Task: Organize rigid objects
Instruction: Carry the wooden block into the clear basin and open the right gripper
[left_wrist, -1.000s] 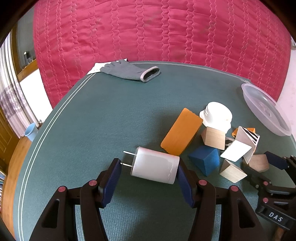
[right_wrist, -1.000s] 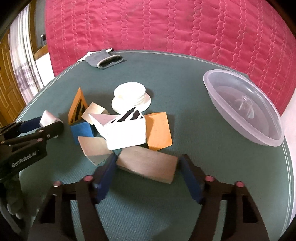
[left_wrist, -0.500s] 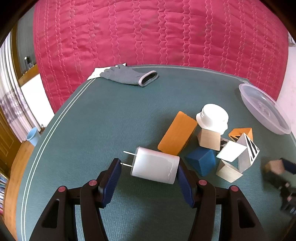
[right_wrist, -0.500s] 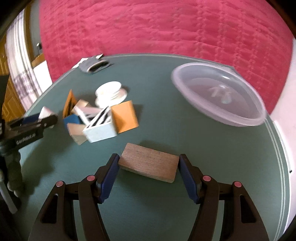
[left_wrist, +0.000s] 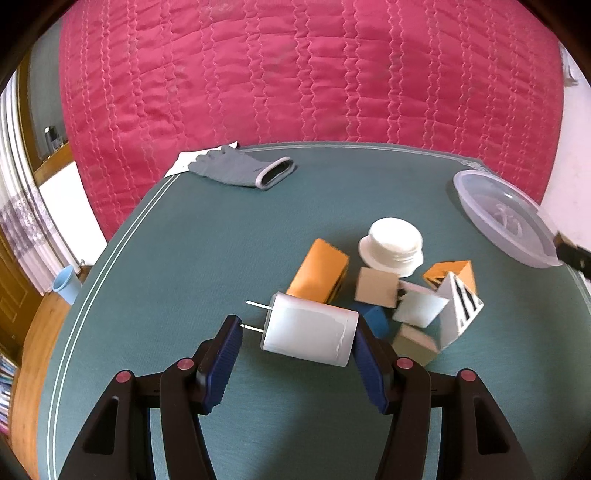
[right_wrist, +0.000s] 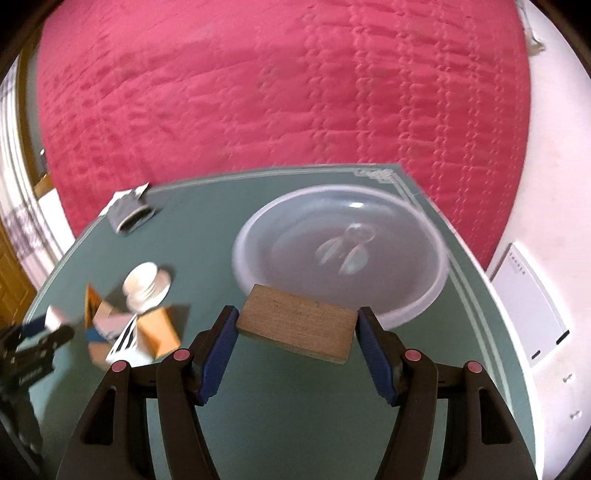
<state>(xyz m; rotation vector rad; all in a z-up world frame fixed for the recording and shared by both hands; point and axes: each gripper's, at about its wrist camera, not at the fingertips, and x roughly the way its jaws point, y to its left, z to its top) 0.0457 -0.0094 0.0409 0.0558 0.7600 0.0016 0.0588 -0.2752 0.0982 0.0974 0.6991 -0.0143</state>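
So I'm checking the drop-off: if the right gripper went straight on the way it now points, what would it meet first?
Probably the near rim of the round clear plastic basin. The right gripper, shut on the flat wooden block, points straight at it; depth is unclear, so it might pass above the rim.

I can't read any words here. On the left gripper (right_wrist: 35, 350), low at the left edge of the right wrist view, I see a small white label, but it is too blurry to read. On the white box (right_wrist: 532, 306) on the wall at the right, I see tiny marks, too small to read.
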